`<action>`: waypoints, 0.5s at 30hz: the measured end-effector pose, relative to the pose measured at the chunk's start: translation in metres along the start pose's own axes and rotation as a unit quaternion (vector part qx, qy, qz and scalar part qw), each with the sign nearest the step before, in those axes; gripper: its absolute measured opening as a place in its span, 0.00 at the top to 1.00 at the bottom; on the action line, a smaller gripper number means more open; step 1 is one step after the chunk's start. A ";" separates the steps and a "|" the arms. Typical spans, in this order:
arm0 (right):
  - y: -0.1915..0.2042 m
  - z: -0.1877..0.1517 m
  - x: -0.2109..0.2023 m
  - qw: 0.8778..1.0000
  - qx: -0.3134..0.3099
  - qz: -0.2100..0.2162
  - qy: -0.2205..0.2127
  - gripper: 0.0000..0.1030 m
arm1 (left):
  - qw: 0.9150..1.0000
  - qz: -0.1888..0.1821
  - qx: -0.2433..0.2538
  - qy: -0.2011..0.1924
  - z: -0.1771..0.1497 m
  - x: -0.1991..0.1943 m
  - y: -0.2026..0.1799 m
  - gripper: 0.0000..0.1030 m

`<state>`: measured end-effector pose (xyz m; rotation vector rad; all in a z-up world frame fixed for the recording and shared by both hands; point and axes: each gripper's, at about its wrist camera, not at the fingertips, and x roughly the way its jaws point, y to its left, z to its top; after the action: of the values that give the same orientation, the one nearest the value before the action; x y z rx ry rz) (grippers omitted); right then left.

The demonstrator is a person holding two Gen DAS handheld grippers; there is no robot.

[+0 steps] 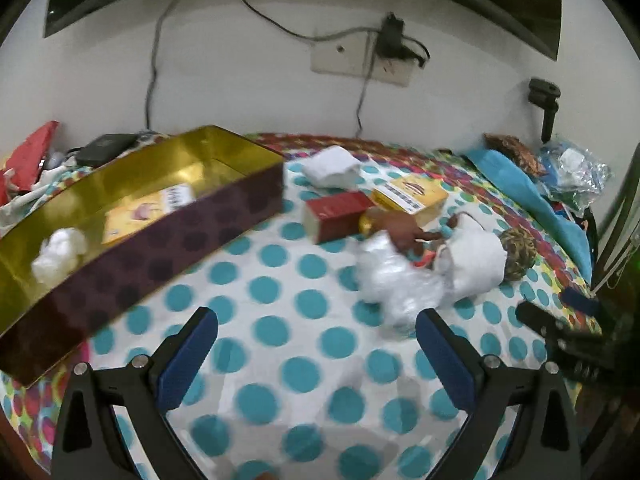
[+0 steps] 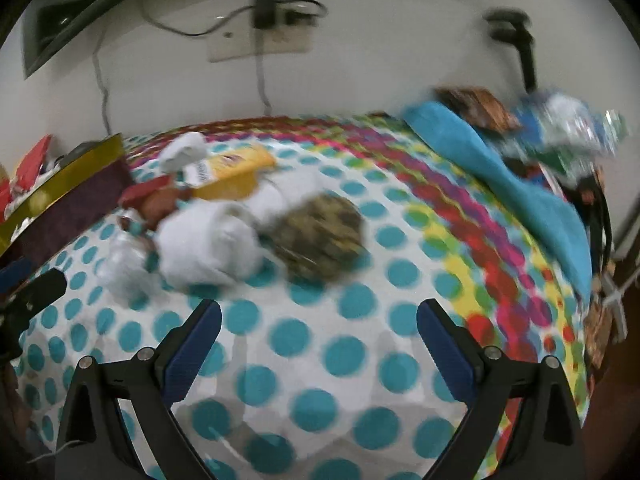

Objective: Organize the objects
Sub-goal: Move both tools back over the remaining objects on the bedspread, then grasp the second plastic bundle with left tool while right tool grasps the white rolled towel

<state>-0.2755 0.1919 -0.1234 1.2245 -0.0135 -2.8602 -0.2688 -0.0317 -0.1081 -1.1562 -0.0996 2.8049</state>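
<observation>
Judging the white bundle (image 2: 208, 240) on the bedspread (image 2: 320, 360), beside the woven ball (image 2: 320, 240): soft, light, compressible; I would pinch its bulging middle. The box (image 1: 160, 216) sits well left. My left gripper (image 1: 316, 332) and right gripper (image 2: 318, 324) both gape wide, holding and touching nothing.

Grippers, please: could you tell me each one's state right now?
Left gripper: open, holding nothing.
Right gripper: open, holding nothing.
</observation>
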 end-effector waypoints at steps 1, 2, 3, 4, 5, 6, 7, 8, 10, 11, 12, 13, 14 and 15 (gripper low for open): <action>-0.009 -0.004 0.002 1.000 0.014 0.005 0.004 0.05 | 1.000 0.002 0.003 0.001 0.002 0.003 -0.006 0.01; -0.012 -0.005 0.003 1.000 0.020 0.007 0.006 0.05 | 1.000 0.004 0.006 0.003 0.005 0.006 -0.012 0.01; -0.017 -0.008 0.004 1.000 0.027 0.007 0.007 0.05 | 1.000 0.006 0.010 0.003 0.009 0.011 -0.019 0.01; -0.022 -0.010 0.004 0.999 0.034 0.007 0.008 0.05 | 1.000 0.009 0.015 0.006 0.011 0.016 -0.025 0.01; -0.026 -0.012 0.005 0.999 0.044 0.012 0.009 0.05 | 1.000 0.015 0.021 0.014 0.014 0.023 -0.032 0.01; -0.031 -0.013 0.003 0.998 0.058 0.023 0.007 0.05 | 0.999 0.021 0.026 0.019 0.015 0.029 -0.038 0.01; -0.035 -0.014 0.001 0.997 0.068 0.028 0.002 0.03 | 0.999 0.025 0.029 0.022 0.016 0.033 -0.040 0.01; -0.037 -0.014 0.001 0.997 0.072 0.027 0.002 0.03 | 0.999 0.030 0.035 0.026 0.017 0.038 -0.043 0.01; -0.038 -0.016 0.000 0.997 0.074 0.030 0.001 0.02 | 0.997 0.043 0.046 0.034 0.019 0.049 -0.048 0.01; -0.037 -0.017 -0.001 0.997 0.075 0.030 0.001 0.01 | 0.997 0.045 0.052 0.036 0.020 0.055 -0.050 0.01; -0.036 -0.017 -0.001 0.997 0.073 0.030 0.001 0.01 | 0.997 0.047 0.055 0.039 0.020 0.059 -0.050 0.05; -0.035 -0.017 0.000 0.997 0.068 0.029 0.003 0.01 | 0.996 0.047 0.056 0.052 0.021 0.066 -0.049 0.27; -0.035 -0.016 0.000 0.997 0.065 0.028 0.004 0.01 | 0.996 0.038 0.053 0.065 0.021 0.070 -0.048 0.41; -0.034 -0.017 -0.001 0.997 0.065 0.029 0.004 0.01 | 0.997 0.018 0.040 0.065 0.022 0.069 -0.047 0.61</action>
<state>-0.2635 0.2265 -0.1349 1.2358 -0.2346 -2.8442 -0.3295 0.0227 -0.1357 -1.3307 0.0440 2.7270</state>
